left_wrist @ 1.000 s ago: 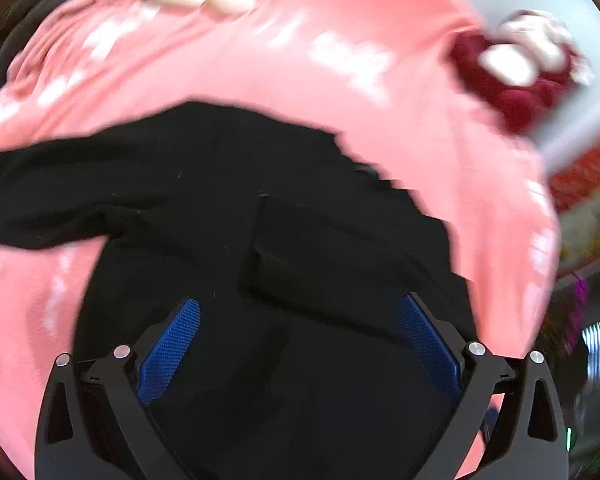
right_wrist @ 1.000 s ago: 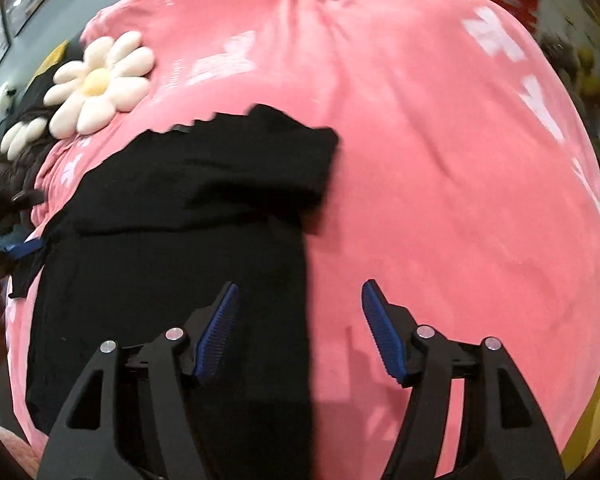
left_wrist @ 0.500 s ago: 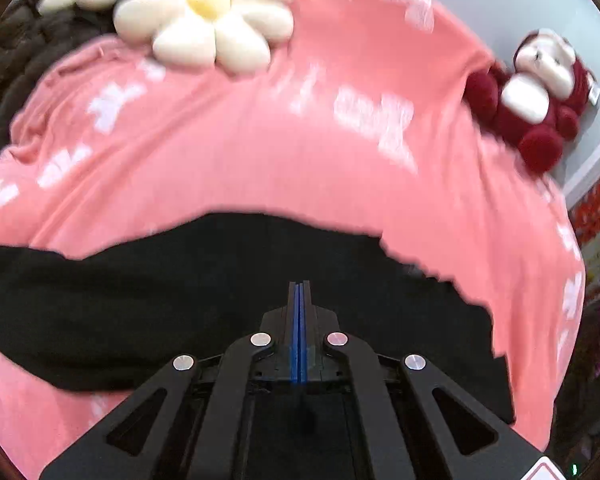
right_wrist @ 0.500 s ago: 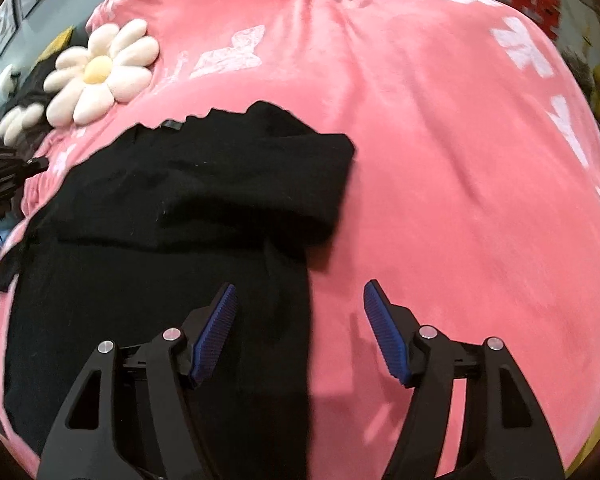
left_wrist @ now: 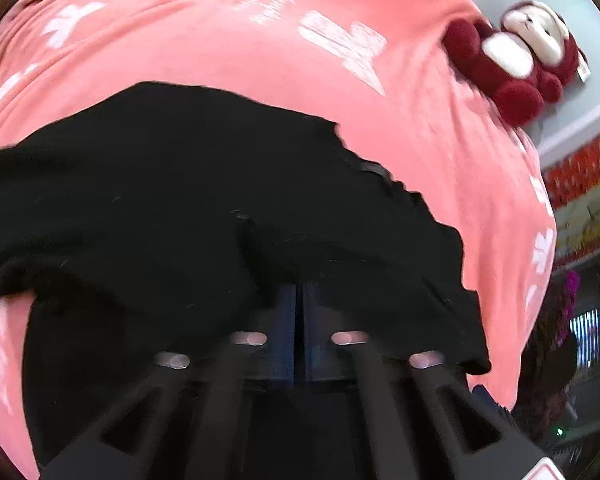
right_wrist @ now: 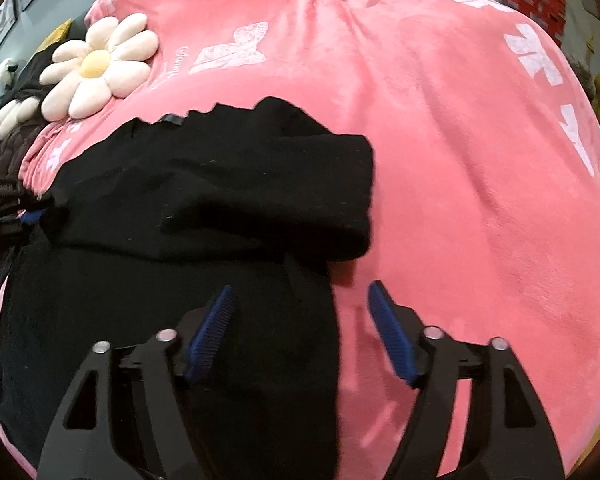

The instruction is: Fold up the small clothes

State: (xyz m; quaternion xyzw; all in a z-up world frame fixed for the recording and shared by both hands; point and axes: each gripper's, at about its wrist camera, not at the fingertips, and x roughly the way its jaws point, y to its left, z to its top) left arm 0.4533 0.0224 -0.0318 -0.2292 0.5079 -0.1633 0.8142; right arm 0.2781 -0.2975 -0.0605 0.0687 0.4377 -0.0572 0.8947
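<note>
A small black garment (right_wrist: pixel 204 216) lies on a pink blanket (right_wrist: pixel 480 160). Its right sleeve is folded in across the chest. My left gripper (left_wrist: pixel 299 300) is shut, its jaws pressed together with a fold of the black garment (left_wrist: pixel 180 184) bunched over and around the tips. It also shows at the far left of the right wrist view (right_wrist: pixel 28 216), at the garment's left side. My right gripper (right_wrist: pixel 300 328) is open and empty, hovering over the garment's right edge, one finger over cloth and one over blanket.
A white daisy-shaped cushion (right_wrist: pixel 96 68) lies beyond the garment at the upper left. A red and white plush toy (left_wrist: pixel 516 60) sits at the blanket's far edge by the wall. Dark bedding (right_wrist: pixel 16 120) lies past the blanket on the left.
My left gripper went from open over the garment to shut, and black cloth now bunches at its tips. My right gripper stayed open and moved slightly closer to the garment.
</note>
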